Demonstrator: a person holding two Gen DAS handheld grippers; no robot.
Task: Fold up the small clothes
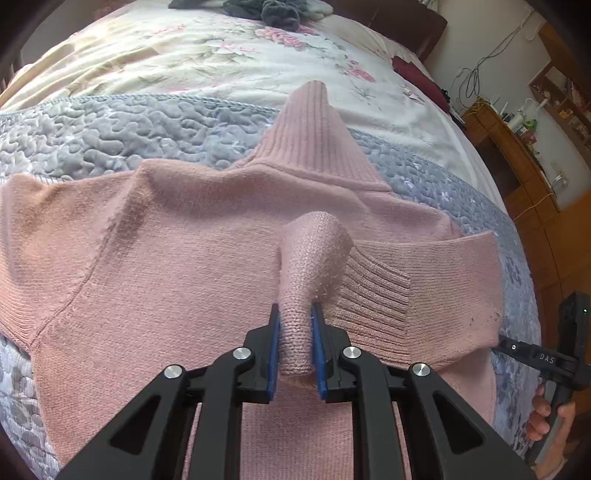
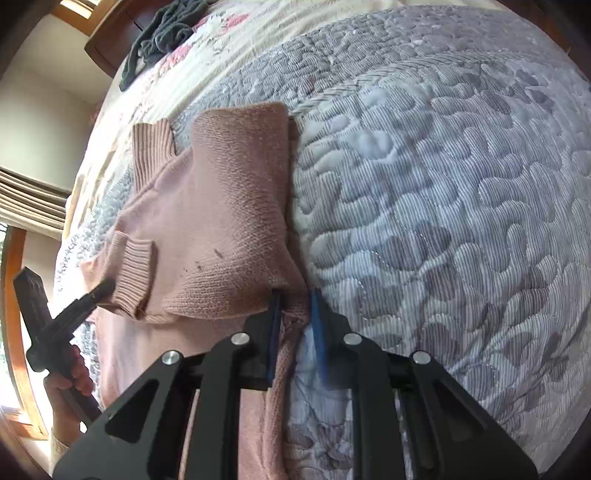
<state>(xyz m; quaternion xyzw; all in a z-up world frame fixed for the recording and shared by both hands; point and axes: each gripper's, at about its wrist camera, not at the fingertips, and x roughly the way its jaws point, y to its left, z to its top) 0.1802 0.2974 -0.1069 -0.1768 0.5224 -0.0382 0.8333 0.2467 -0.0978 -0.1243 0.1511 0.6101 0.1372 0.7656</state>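
Observation:
A pink knit sweater (image 1: 166, 258) lies flat on a grey quilted blanket (image 1: 110, 129), with its ribbed collar (image 1: 314, 140) pointing away. One sleeve is folded across the body, and its ribbed cuff (image 1: 373, 295) lies beside my left gripper (image 1: 297, 332). That gripper is shut on a raised fold of the pink knit. In the right wrist view my right gripper (image 2: 295, 325) sits at the sweater's (image 2: 229, 206) right edge. Its fingers stand apart: the edge touches the left pad and quilt shows beside the right pad. The left gripper (image 2: 103, 290) shows by the cuff (image 2: 135, 266).
The blanket (image 2: 443, 221) spreads wide to the right of the sweater. A floral sheet (image 1: 221, 55) covers the far bed, with dark grey clothes (image 1: 273, 11) piled on it. A dark red cloth (image 1: 413, 74) and a wooden desk (image 1: 517, 155) stand at the right. A hand (image 1: 546, 413) holds the right gripper (image 1: 504, 342).

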